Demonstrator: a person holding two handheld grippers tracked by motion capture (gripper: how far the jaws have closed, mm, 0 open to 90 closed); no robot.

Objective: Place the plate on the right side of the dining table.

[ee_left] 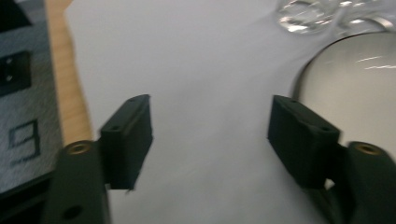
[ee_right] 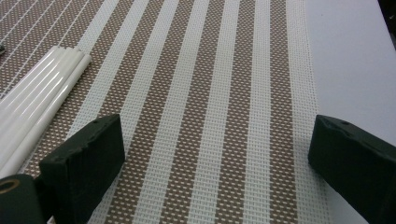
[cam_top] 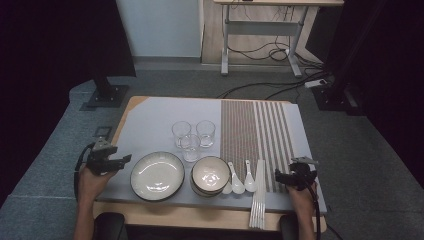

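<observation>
The left gripper [ee_left: 210,140], jaws apart and empty, sits beside the plate [cam_top: 157,175]. The right gripper [ee_right: 215,163], jaws apart and empty, shows the mat's [ee_right: 210,93] weave. The chopsticks [cam_top: 258,195] run near to far.

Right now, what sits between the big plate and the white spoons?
In the high view, a stack of bowls sits between the plate and the spoons, close beside both.

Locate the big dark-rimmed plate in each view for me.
High view: the plate sits front left on the grey cover, beside the bowl.
Left gripper view: the plate is at the right edge, past the right-hand jaw.
Right gripper view: the striped mat and chopsticks lie ahead instead.
Shared landmark: the grey cover.
</observation>
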